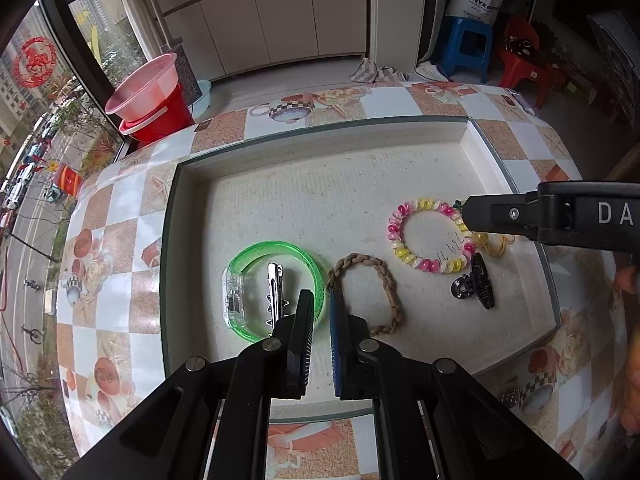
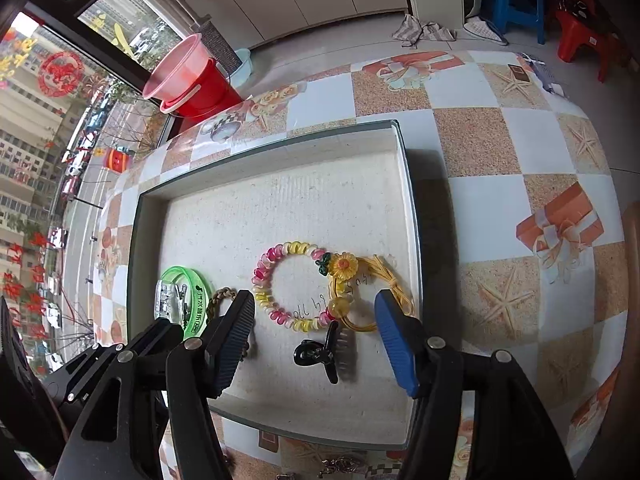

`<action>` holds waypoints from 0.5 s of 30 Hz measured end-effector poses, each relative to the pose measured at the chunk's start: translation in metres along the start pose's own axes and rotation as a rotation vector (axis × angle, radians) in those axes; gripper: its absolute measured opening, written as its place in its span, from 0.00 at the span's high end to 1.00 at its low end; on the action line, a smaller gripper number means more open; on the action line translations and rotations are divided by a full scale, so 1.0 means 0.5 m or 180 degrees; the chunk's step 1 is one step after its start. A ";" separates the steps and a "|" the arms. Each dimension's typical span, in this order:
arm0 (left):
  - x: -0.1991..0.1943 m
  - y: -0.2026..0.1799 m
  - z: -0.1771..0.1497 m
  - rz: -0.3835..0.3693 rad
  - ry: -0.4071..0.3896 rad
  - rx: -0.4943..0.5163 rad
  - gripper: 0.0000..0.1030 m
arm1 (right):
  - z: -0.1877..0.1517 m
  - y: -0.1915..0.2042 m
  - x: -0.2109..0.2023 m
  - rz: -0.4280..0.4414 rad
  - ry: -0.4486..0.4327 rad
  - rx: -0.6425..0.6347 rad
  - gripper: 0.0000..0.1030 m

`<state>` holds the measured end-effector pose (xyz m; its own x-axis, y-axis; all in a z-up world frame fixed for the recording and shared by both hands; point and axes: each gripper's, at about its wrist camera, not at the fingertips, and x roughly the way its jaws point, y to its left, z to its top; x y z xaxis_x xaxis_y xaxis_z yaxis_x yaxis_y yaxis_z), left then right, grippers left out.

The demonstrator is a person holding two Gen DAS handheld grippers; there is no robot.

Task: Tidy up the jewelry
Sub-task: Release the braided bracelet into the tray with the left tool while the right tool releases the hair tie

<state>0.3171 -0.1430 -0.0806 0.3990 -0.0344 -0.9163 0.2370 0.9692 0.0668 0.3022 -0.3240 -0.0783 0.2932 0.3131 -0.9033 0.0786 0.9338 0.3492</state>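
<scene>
A shallow white tray [image 1: 320, 152] [image 2: 280, 168] holds the jewelry. In it lie a green bangle [image 1: 276, 286] [image 2: 192, 300] with a silver hair clip [image 1: 274, 292] inside it, a braided tan bracelet [image 1: 384, 280] [image 2: 220, 294], a pink-yellow spiral hair tie [image 1: 428, 234] [image 2: 296, 284], a yellow sunflower hair tie [image 2: 360, 280] and a black claw clip [image 1: 476, 284] [image 2: 324, 350]. My left gripper [image 1: 320, 300] is nearly shut and empty, between the bangle and the braided bracelet. My right gripper [image 2: 316, 312] is open and empty above the spiral tie and claw clip.
The tray sits on a table with a checkered patterned cloth [image 2: 500, 140]. A red bucket with a pink basin [image 1: 152, 100] stands on the floor beyond the table. Blue [image 1: 466, 50] and red stools [image 1: 528, 68] stand at the back right. Some metal chain pieces [image 2: 340, 466] lie at the table's near edge.
</scene>
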 end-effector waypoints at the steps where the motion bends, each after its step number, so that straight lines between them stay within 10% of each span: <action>1: -0.005 0.002 -0.002 -0.0003 -0.0007 -0.0008 0.80 | -0.004 0.002 -0.007 0.0012 -0.0011 0.0001 0.32; 15: -0.086 0.056 -0.075 -0.0030 0.0012 -0.0219 0.80 | -0.103 0.026 -0.094 -0.0177 -0.0078 -0.0009 0.20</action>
<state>0.2734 -0.1051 -0.0540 0.3936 -0.0429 -0.9183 0.1793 0.9833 0.0309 0.2405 -0.3174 -0.0443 0.3117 0.2563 -0.9150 0.0929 0.9501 0.2978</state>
